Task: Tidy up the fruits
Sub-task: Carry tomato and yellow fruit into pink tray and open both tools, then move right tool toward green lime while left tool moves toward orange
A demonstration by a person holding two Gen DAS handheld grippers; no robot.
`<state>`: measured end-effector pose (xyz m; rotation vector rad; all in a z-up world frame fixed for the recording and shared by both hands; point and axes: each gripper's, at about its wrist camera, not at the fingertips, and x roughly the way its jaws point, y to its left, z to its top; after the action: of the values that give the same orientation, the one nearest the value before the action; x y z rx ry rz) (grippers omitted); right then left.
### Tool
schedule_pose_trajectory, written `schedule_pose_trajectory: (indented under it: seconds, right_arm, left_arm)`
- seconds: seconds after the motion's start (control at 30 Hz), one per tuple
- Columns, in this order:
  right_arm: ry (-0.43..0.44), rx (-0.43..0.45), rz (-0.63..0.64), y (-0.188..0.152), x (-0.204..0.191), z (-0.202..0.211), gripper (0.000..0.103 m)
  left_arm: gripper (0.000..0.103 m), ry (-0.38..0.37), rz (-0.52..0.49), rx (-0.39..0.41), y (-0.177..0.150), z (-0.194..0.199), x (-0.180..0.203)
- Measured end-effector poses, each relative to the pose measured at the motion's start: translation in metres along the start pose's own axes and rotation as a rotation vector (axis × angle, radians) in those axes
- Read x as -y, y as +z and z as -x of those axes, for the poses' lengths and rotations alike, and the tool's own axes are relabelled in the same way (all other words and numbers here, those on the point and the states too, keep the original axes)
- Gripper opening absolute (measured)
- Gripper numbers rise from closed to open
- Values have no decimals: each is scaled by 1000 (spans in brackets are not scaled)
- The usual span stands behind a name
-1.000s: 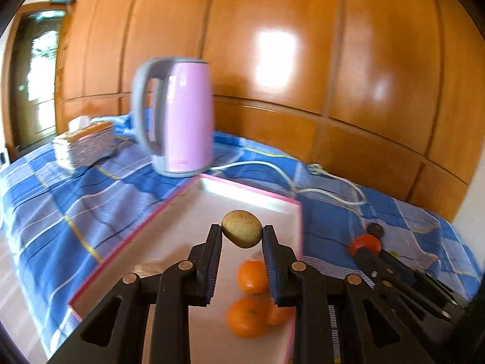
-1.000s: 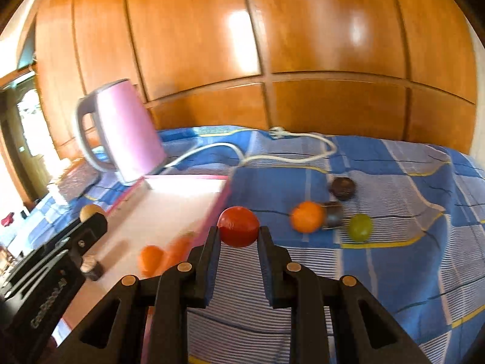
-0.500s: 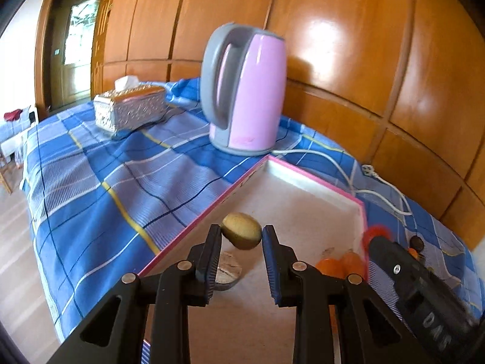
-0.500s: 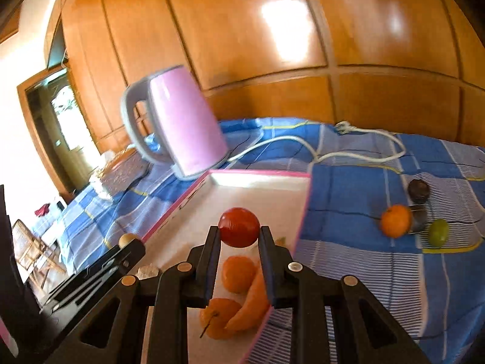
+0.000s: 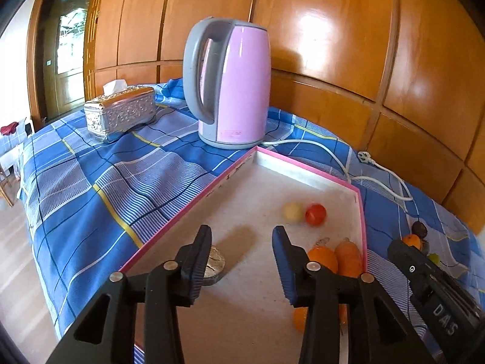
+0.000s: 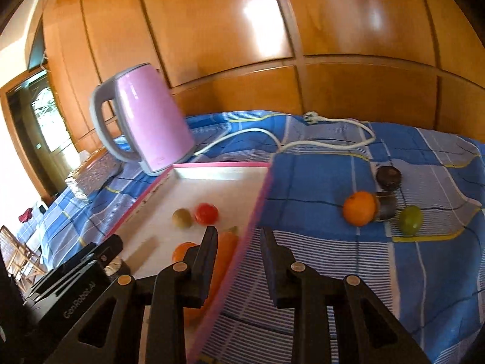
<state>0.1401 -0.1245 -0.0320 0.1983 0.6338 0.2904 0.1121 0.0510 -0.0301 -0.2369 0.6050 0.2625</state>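
Note:
A pink-rimmed white tray (image 5: 182, 209) lies on the blue checked cloth. In it a brownish-yellow fruit (image 5: 293, 212) and a red tomato (image 5: 316, 214) rest side by side, slightly blurred, beyond two oranges (image 5: 322, 259) and a carrot (image 5: 348, 257). My left gripper (image 5: 241, 236) hovers over the tray, its jaws opening with nothing between them. My right gripper (image 6: 239, 236) is open over the tray's right rim (image 6: 257, 209) and holds nothing. The tomato (image 6: 206, 213) and the brownish fruit (image 6: 182, 217) lie just ahead of it.
On the cloth right of the tray lie an orange (image 6: 359, 208), a green fruit (image 6: 410, 220) and a dark round fruit (image 6: 389, 176). A pink kettle (image 5: 233, 91) with a white cord (image 6: 327, 142) stands behind the tray. A silver tissue box (image 5: 119, 115) is far left. A flat disc (image 5: 215, 265) sits in the tray's near corner.
Both grippers have let go. The brownish fruit has left the left jaws and the tomato the right jaws, and both now lie in the tray. The left jaws stand wider.

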Motion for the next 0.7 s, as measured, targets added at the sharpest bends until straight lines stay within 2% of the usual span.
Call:
schedule_pose_trajectory:
  seconds: [0.47,0.7]
  right_arm:
    - [-115,-9,-88,2,46,1,29]
    - [-192,-11,-192,0,89,3,29]
  left_arm:
    - [44,-37,-91,-9,-6,0,25]
    - [44,-87,-167,-11,-13,2,51]
